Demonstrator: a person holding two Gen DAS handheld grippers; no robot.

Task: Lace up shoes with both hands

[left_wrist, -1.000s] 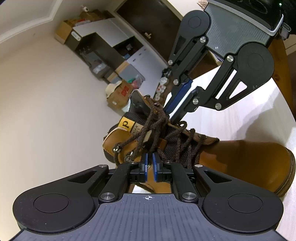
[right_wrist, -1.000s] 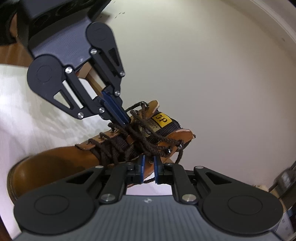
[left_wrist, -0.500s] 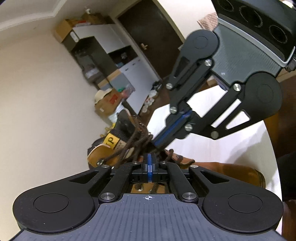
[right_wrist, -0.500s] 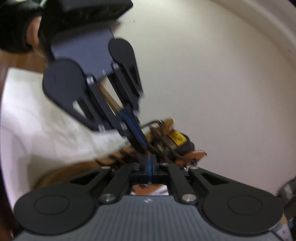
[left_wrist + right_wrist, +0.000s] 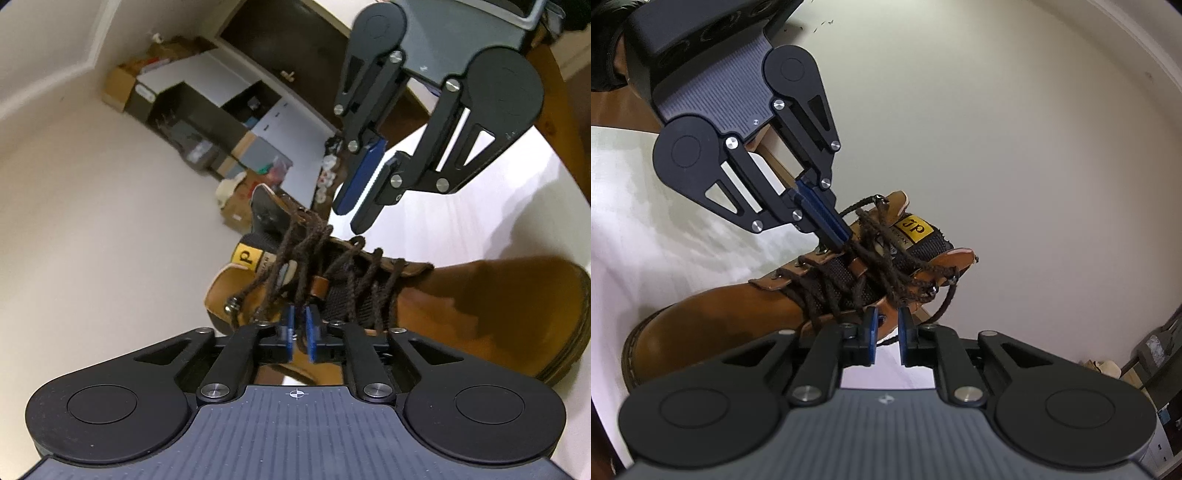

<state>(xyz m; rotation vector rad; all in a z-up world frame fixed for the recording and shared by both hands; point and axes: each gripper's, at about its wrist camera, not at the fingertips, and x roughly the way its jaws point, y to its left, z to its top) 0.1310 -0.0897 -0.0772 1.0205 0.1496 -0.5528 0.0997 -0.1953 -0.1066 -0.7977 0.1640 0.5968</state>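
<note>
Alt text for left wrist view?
A tan boot with brown laces stands on a white table. The left gripper, jaws just opened, has a lace strand between them; the right gripper, also just opened, hovers above, empty.

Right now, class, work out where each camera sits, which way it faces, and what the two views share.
Left wrist view: sits on the left claw, looking slightly down across the boot; own claw below, right claw opposite.
Right wrist view: sits on the right claw, facing the boot from the other side; own claw below, left claw opposite.
Shared: boot, laces, white table, and both claws, jaws just opened. A lace strand lies between the left's, none between the right's.
</note>
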